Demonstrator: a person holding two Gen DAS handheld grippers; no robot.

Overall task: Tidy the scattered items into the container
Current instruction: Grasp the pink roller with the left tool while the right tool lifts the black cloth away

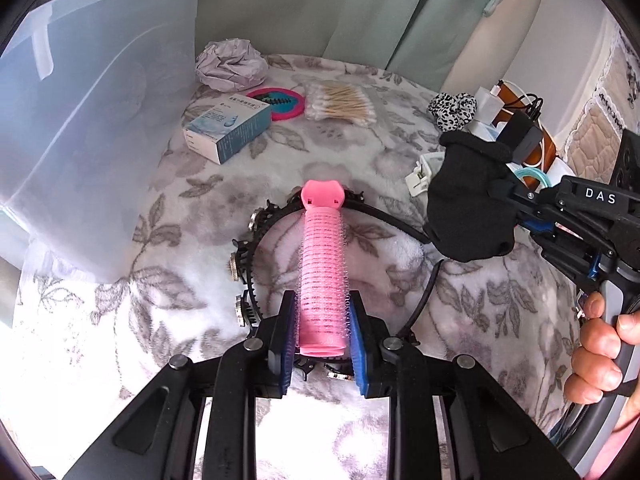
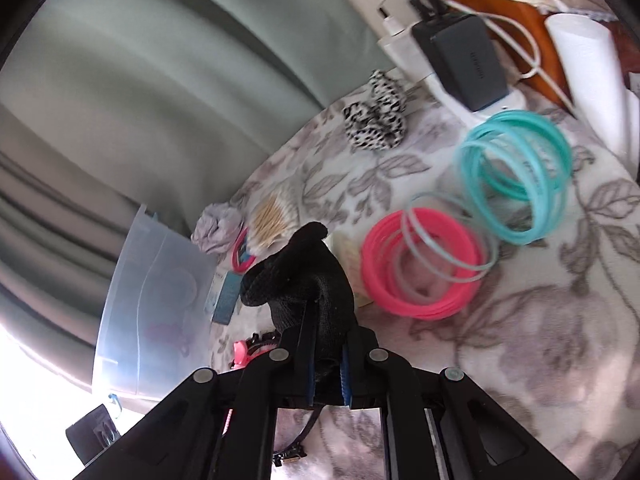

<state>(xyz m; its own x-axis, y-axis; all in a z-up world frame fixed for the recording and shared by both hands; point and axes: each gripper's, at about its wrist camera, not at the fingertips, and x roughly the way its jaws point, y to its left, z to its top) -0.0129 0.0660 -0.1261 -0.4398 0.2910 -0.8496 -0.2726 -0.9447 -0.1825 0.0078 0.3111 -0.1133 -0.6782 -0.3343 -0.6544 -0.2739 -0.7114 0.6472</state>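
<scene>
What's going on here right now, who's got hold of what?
A person is tidying a floral blanket with two handheld grippers. The left gripper is shut on a pink hair roller lying across a black jewelled headband. The right gripper is shut on a black knit glove, lifted clear. The translucent storage bin stands at the left; a box, cotton swabs and scrunchie are still out.

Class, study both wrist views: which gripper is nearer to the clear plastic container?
Left. The left gripper, shut on the pink hair roller, sits close beside the container; the right gripper, holding the black glove, is farther away.
</scene>
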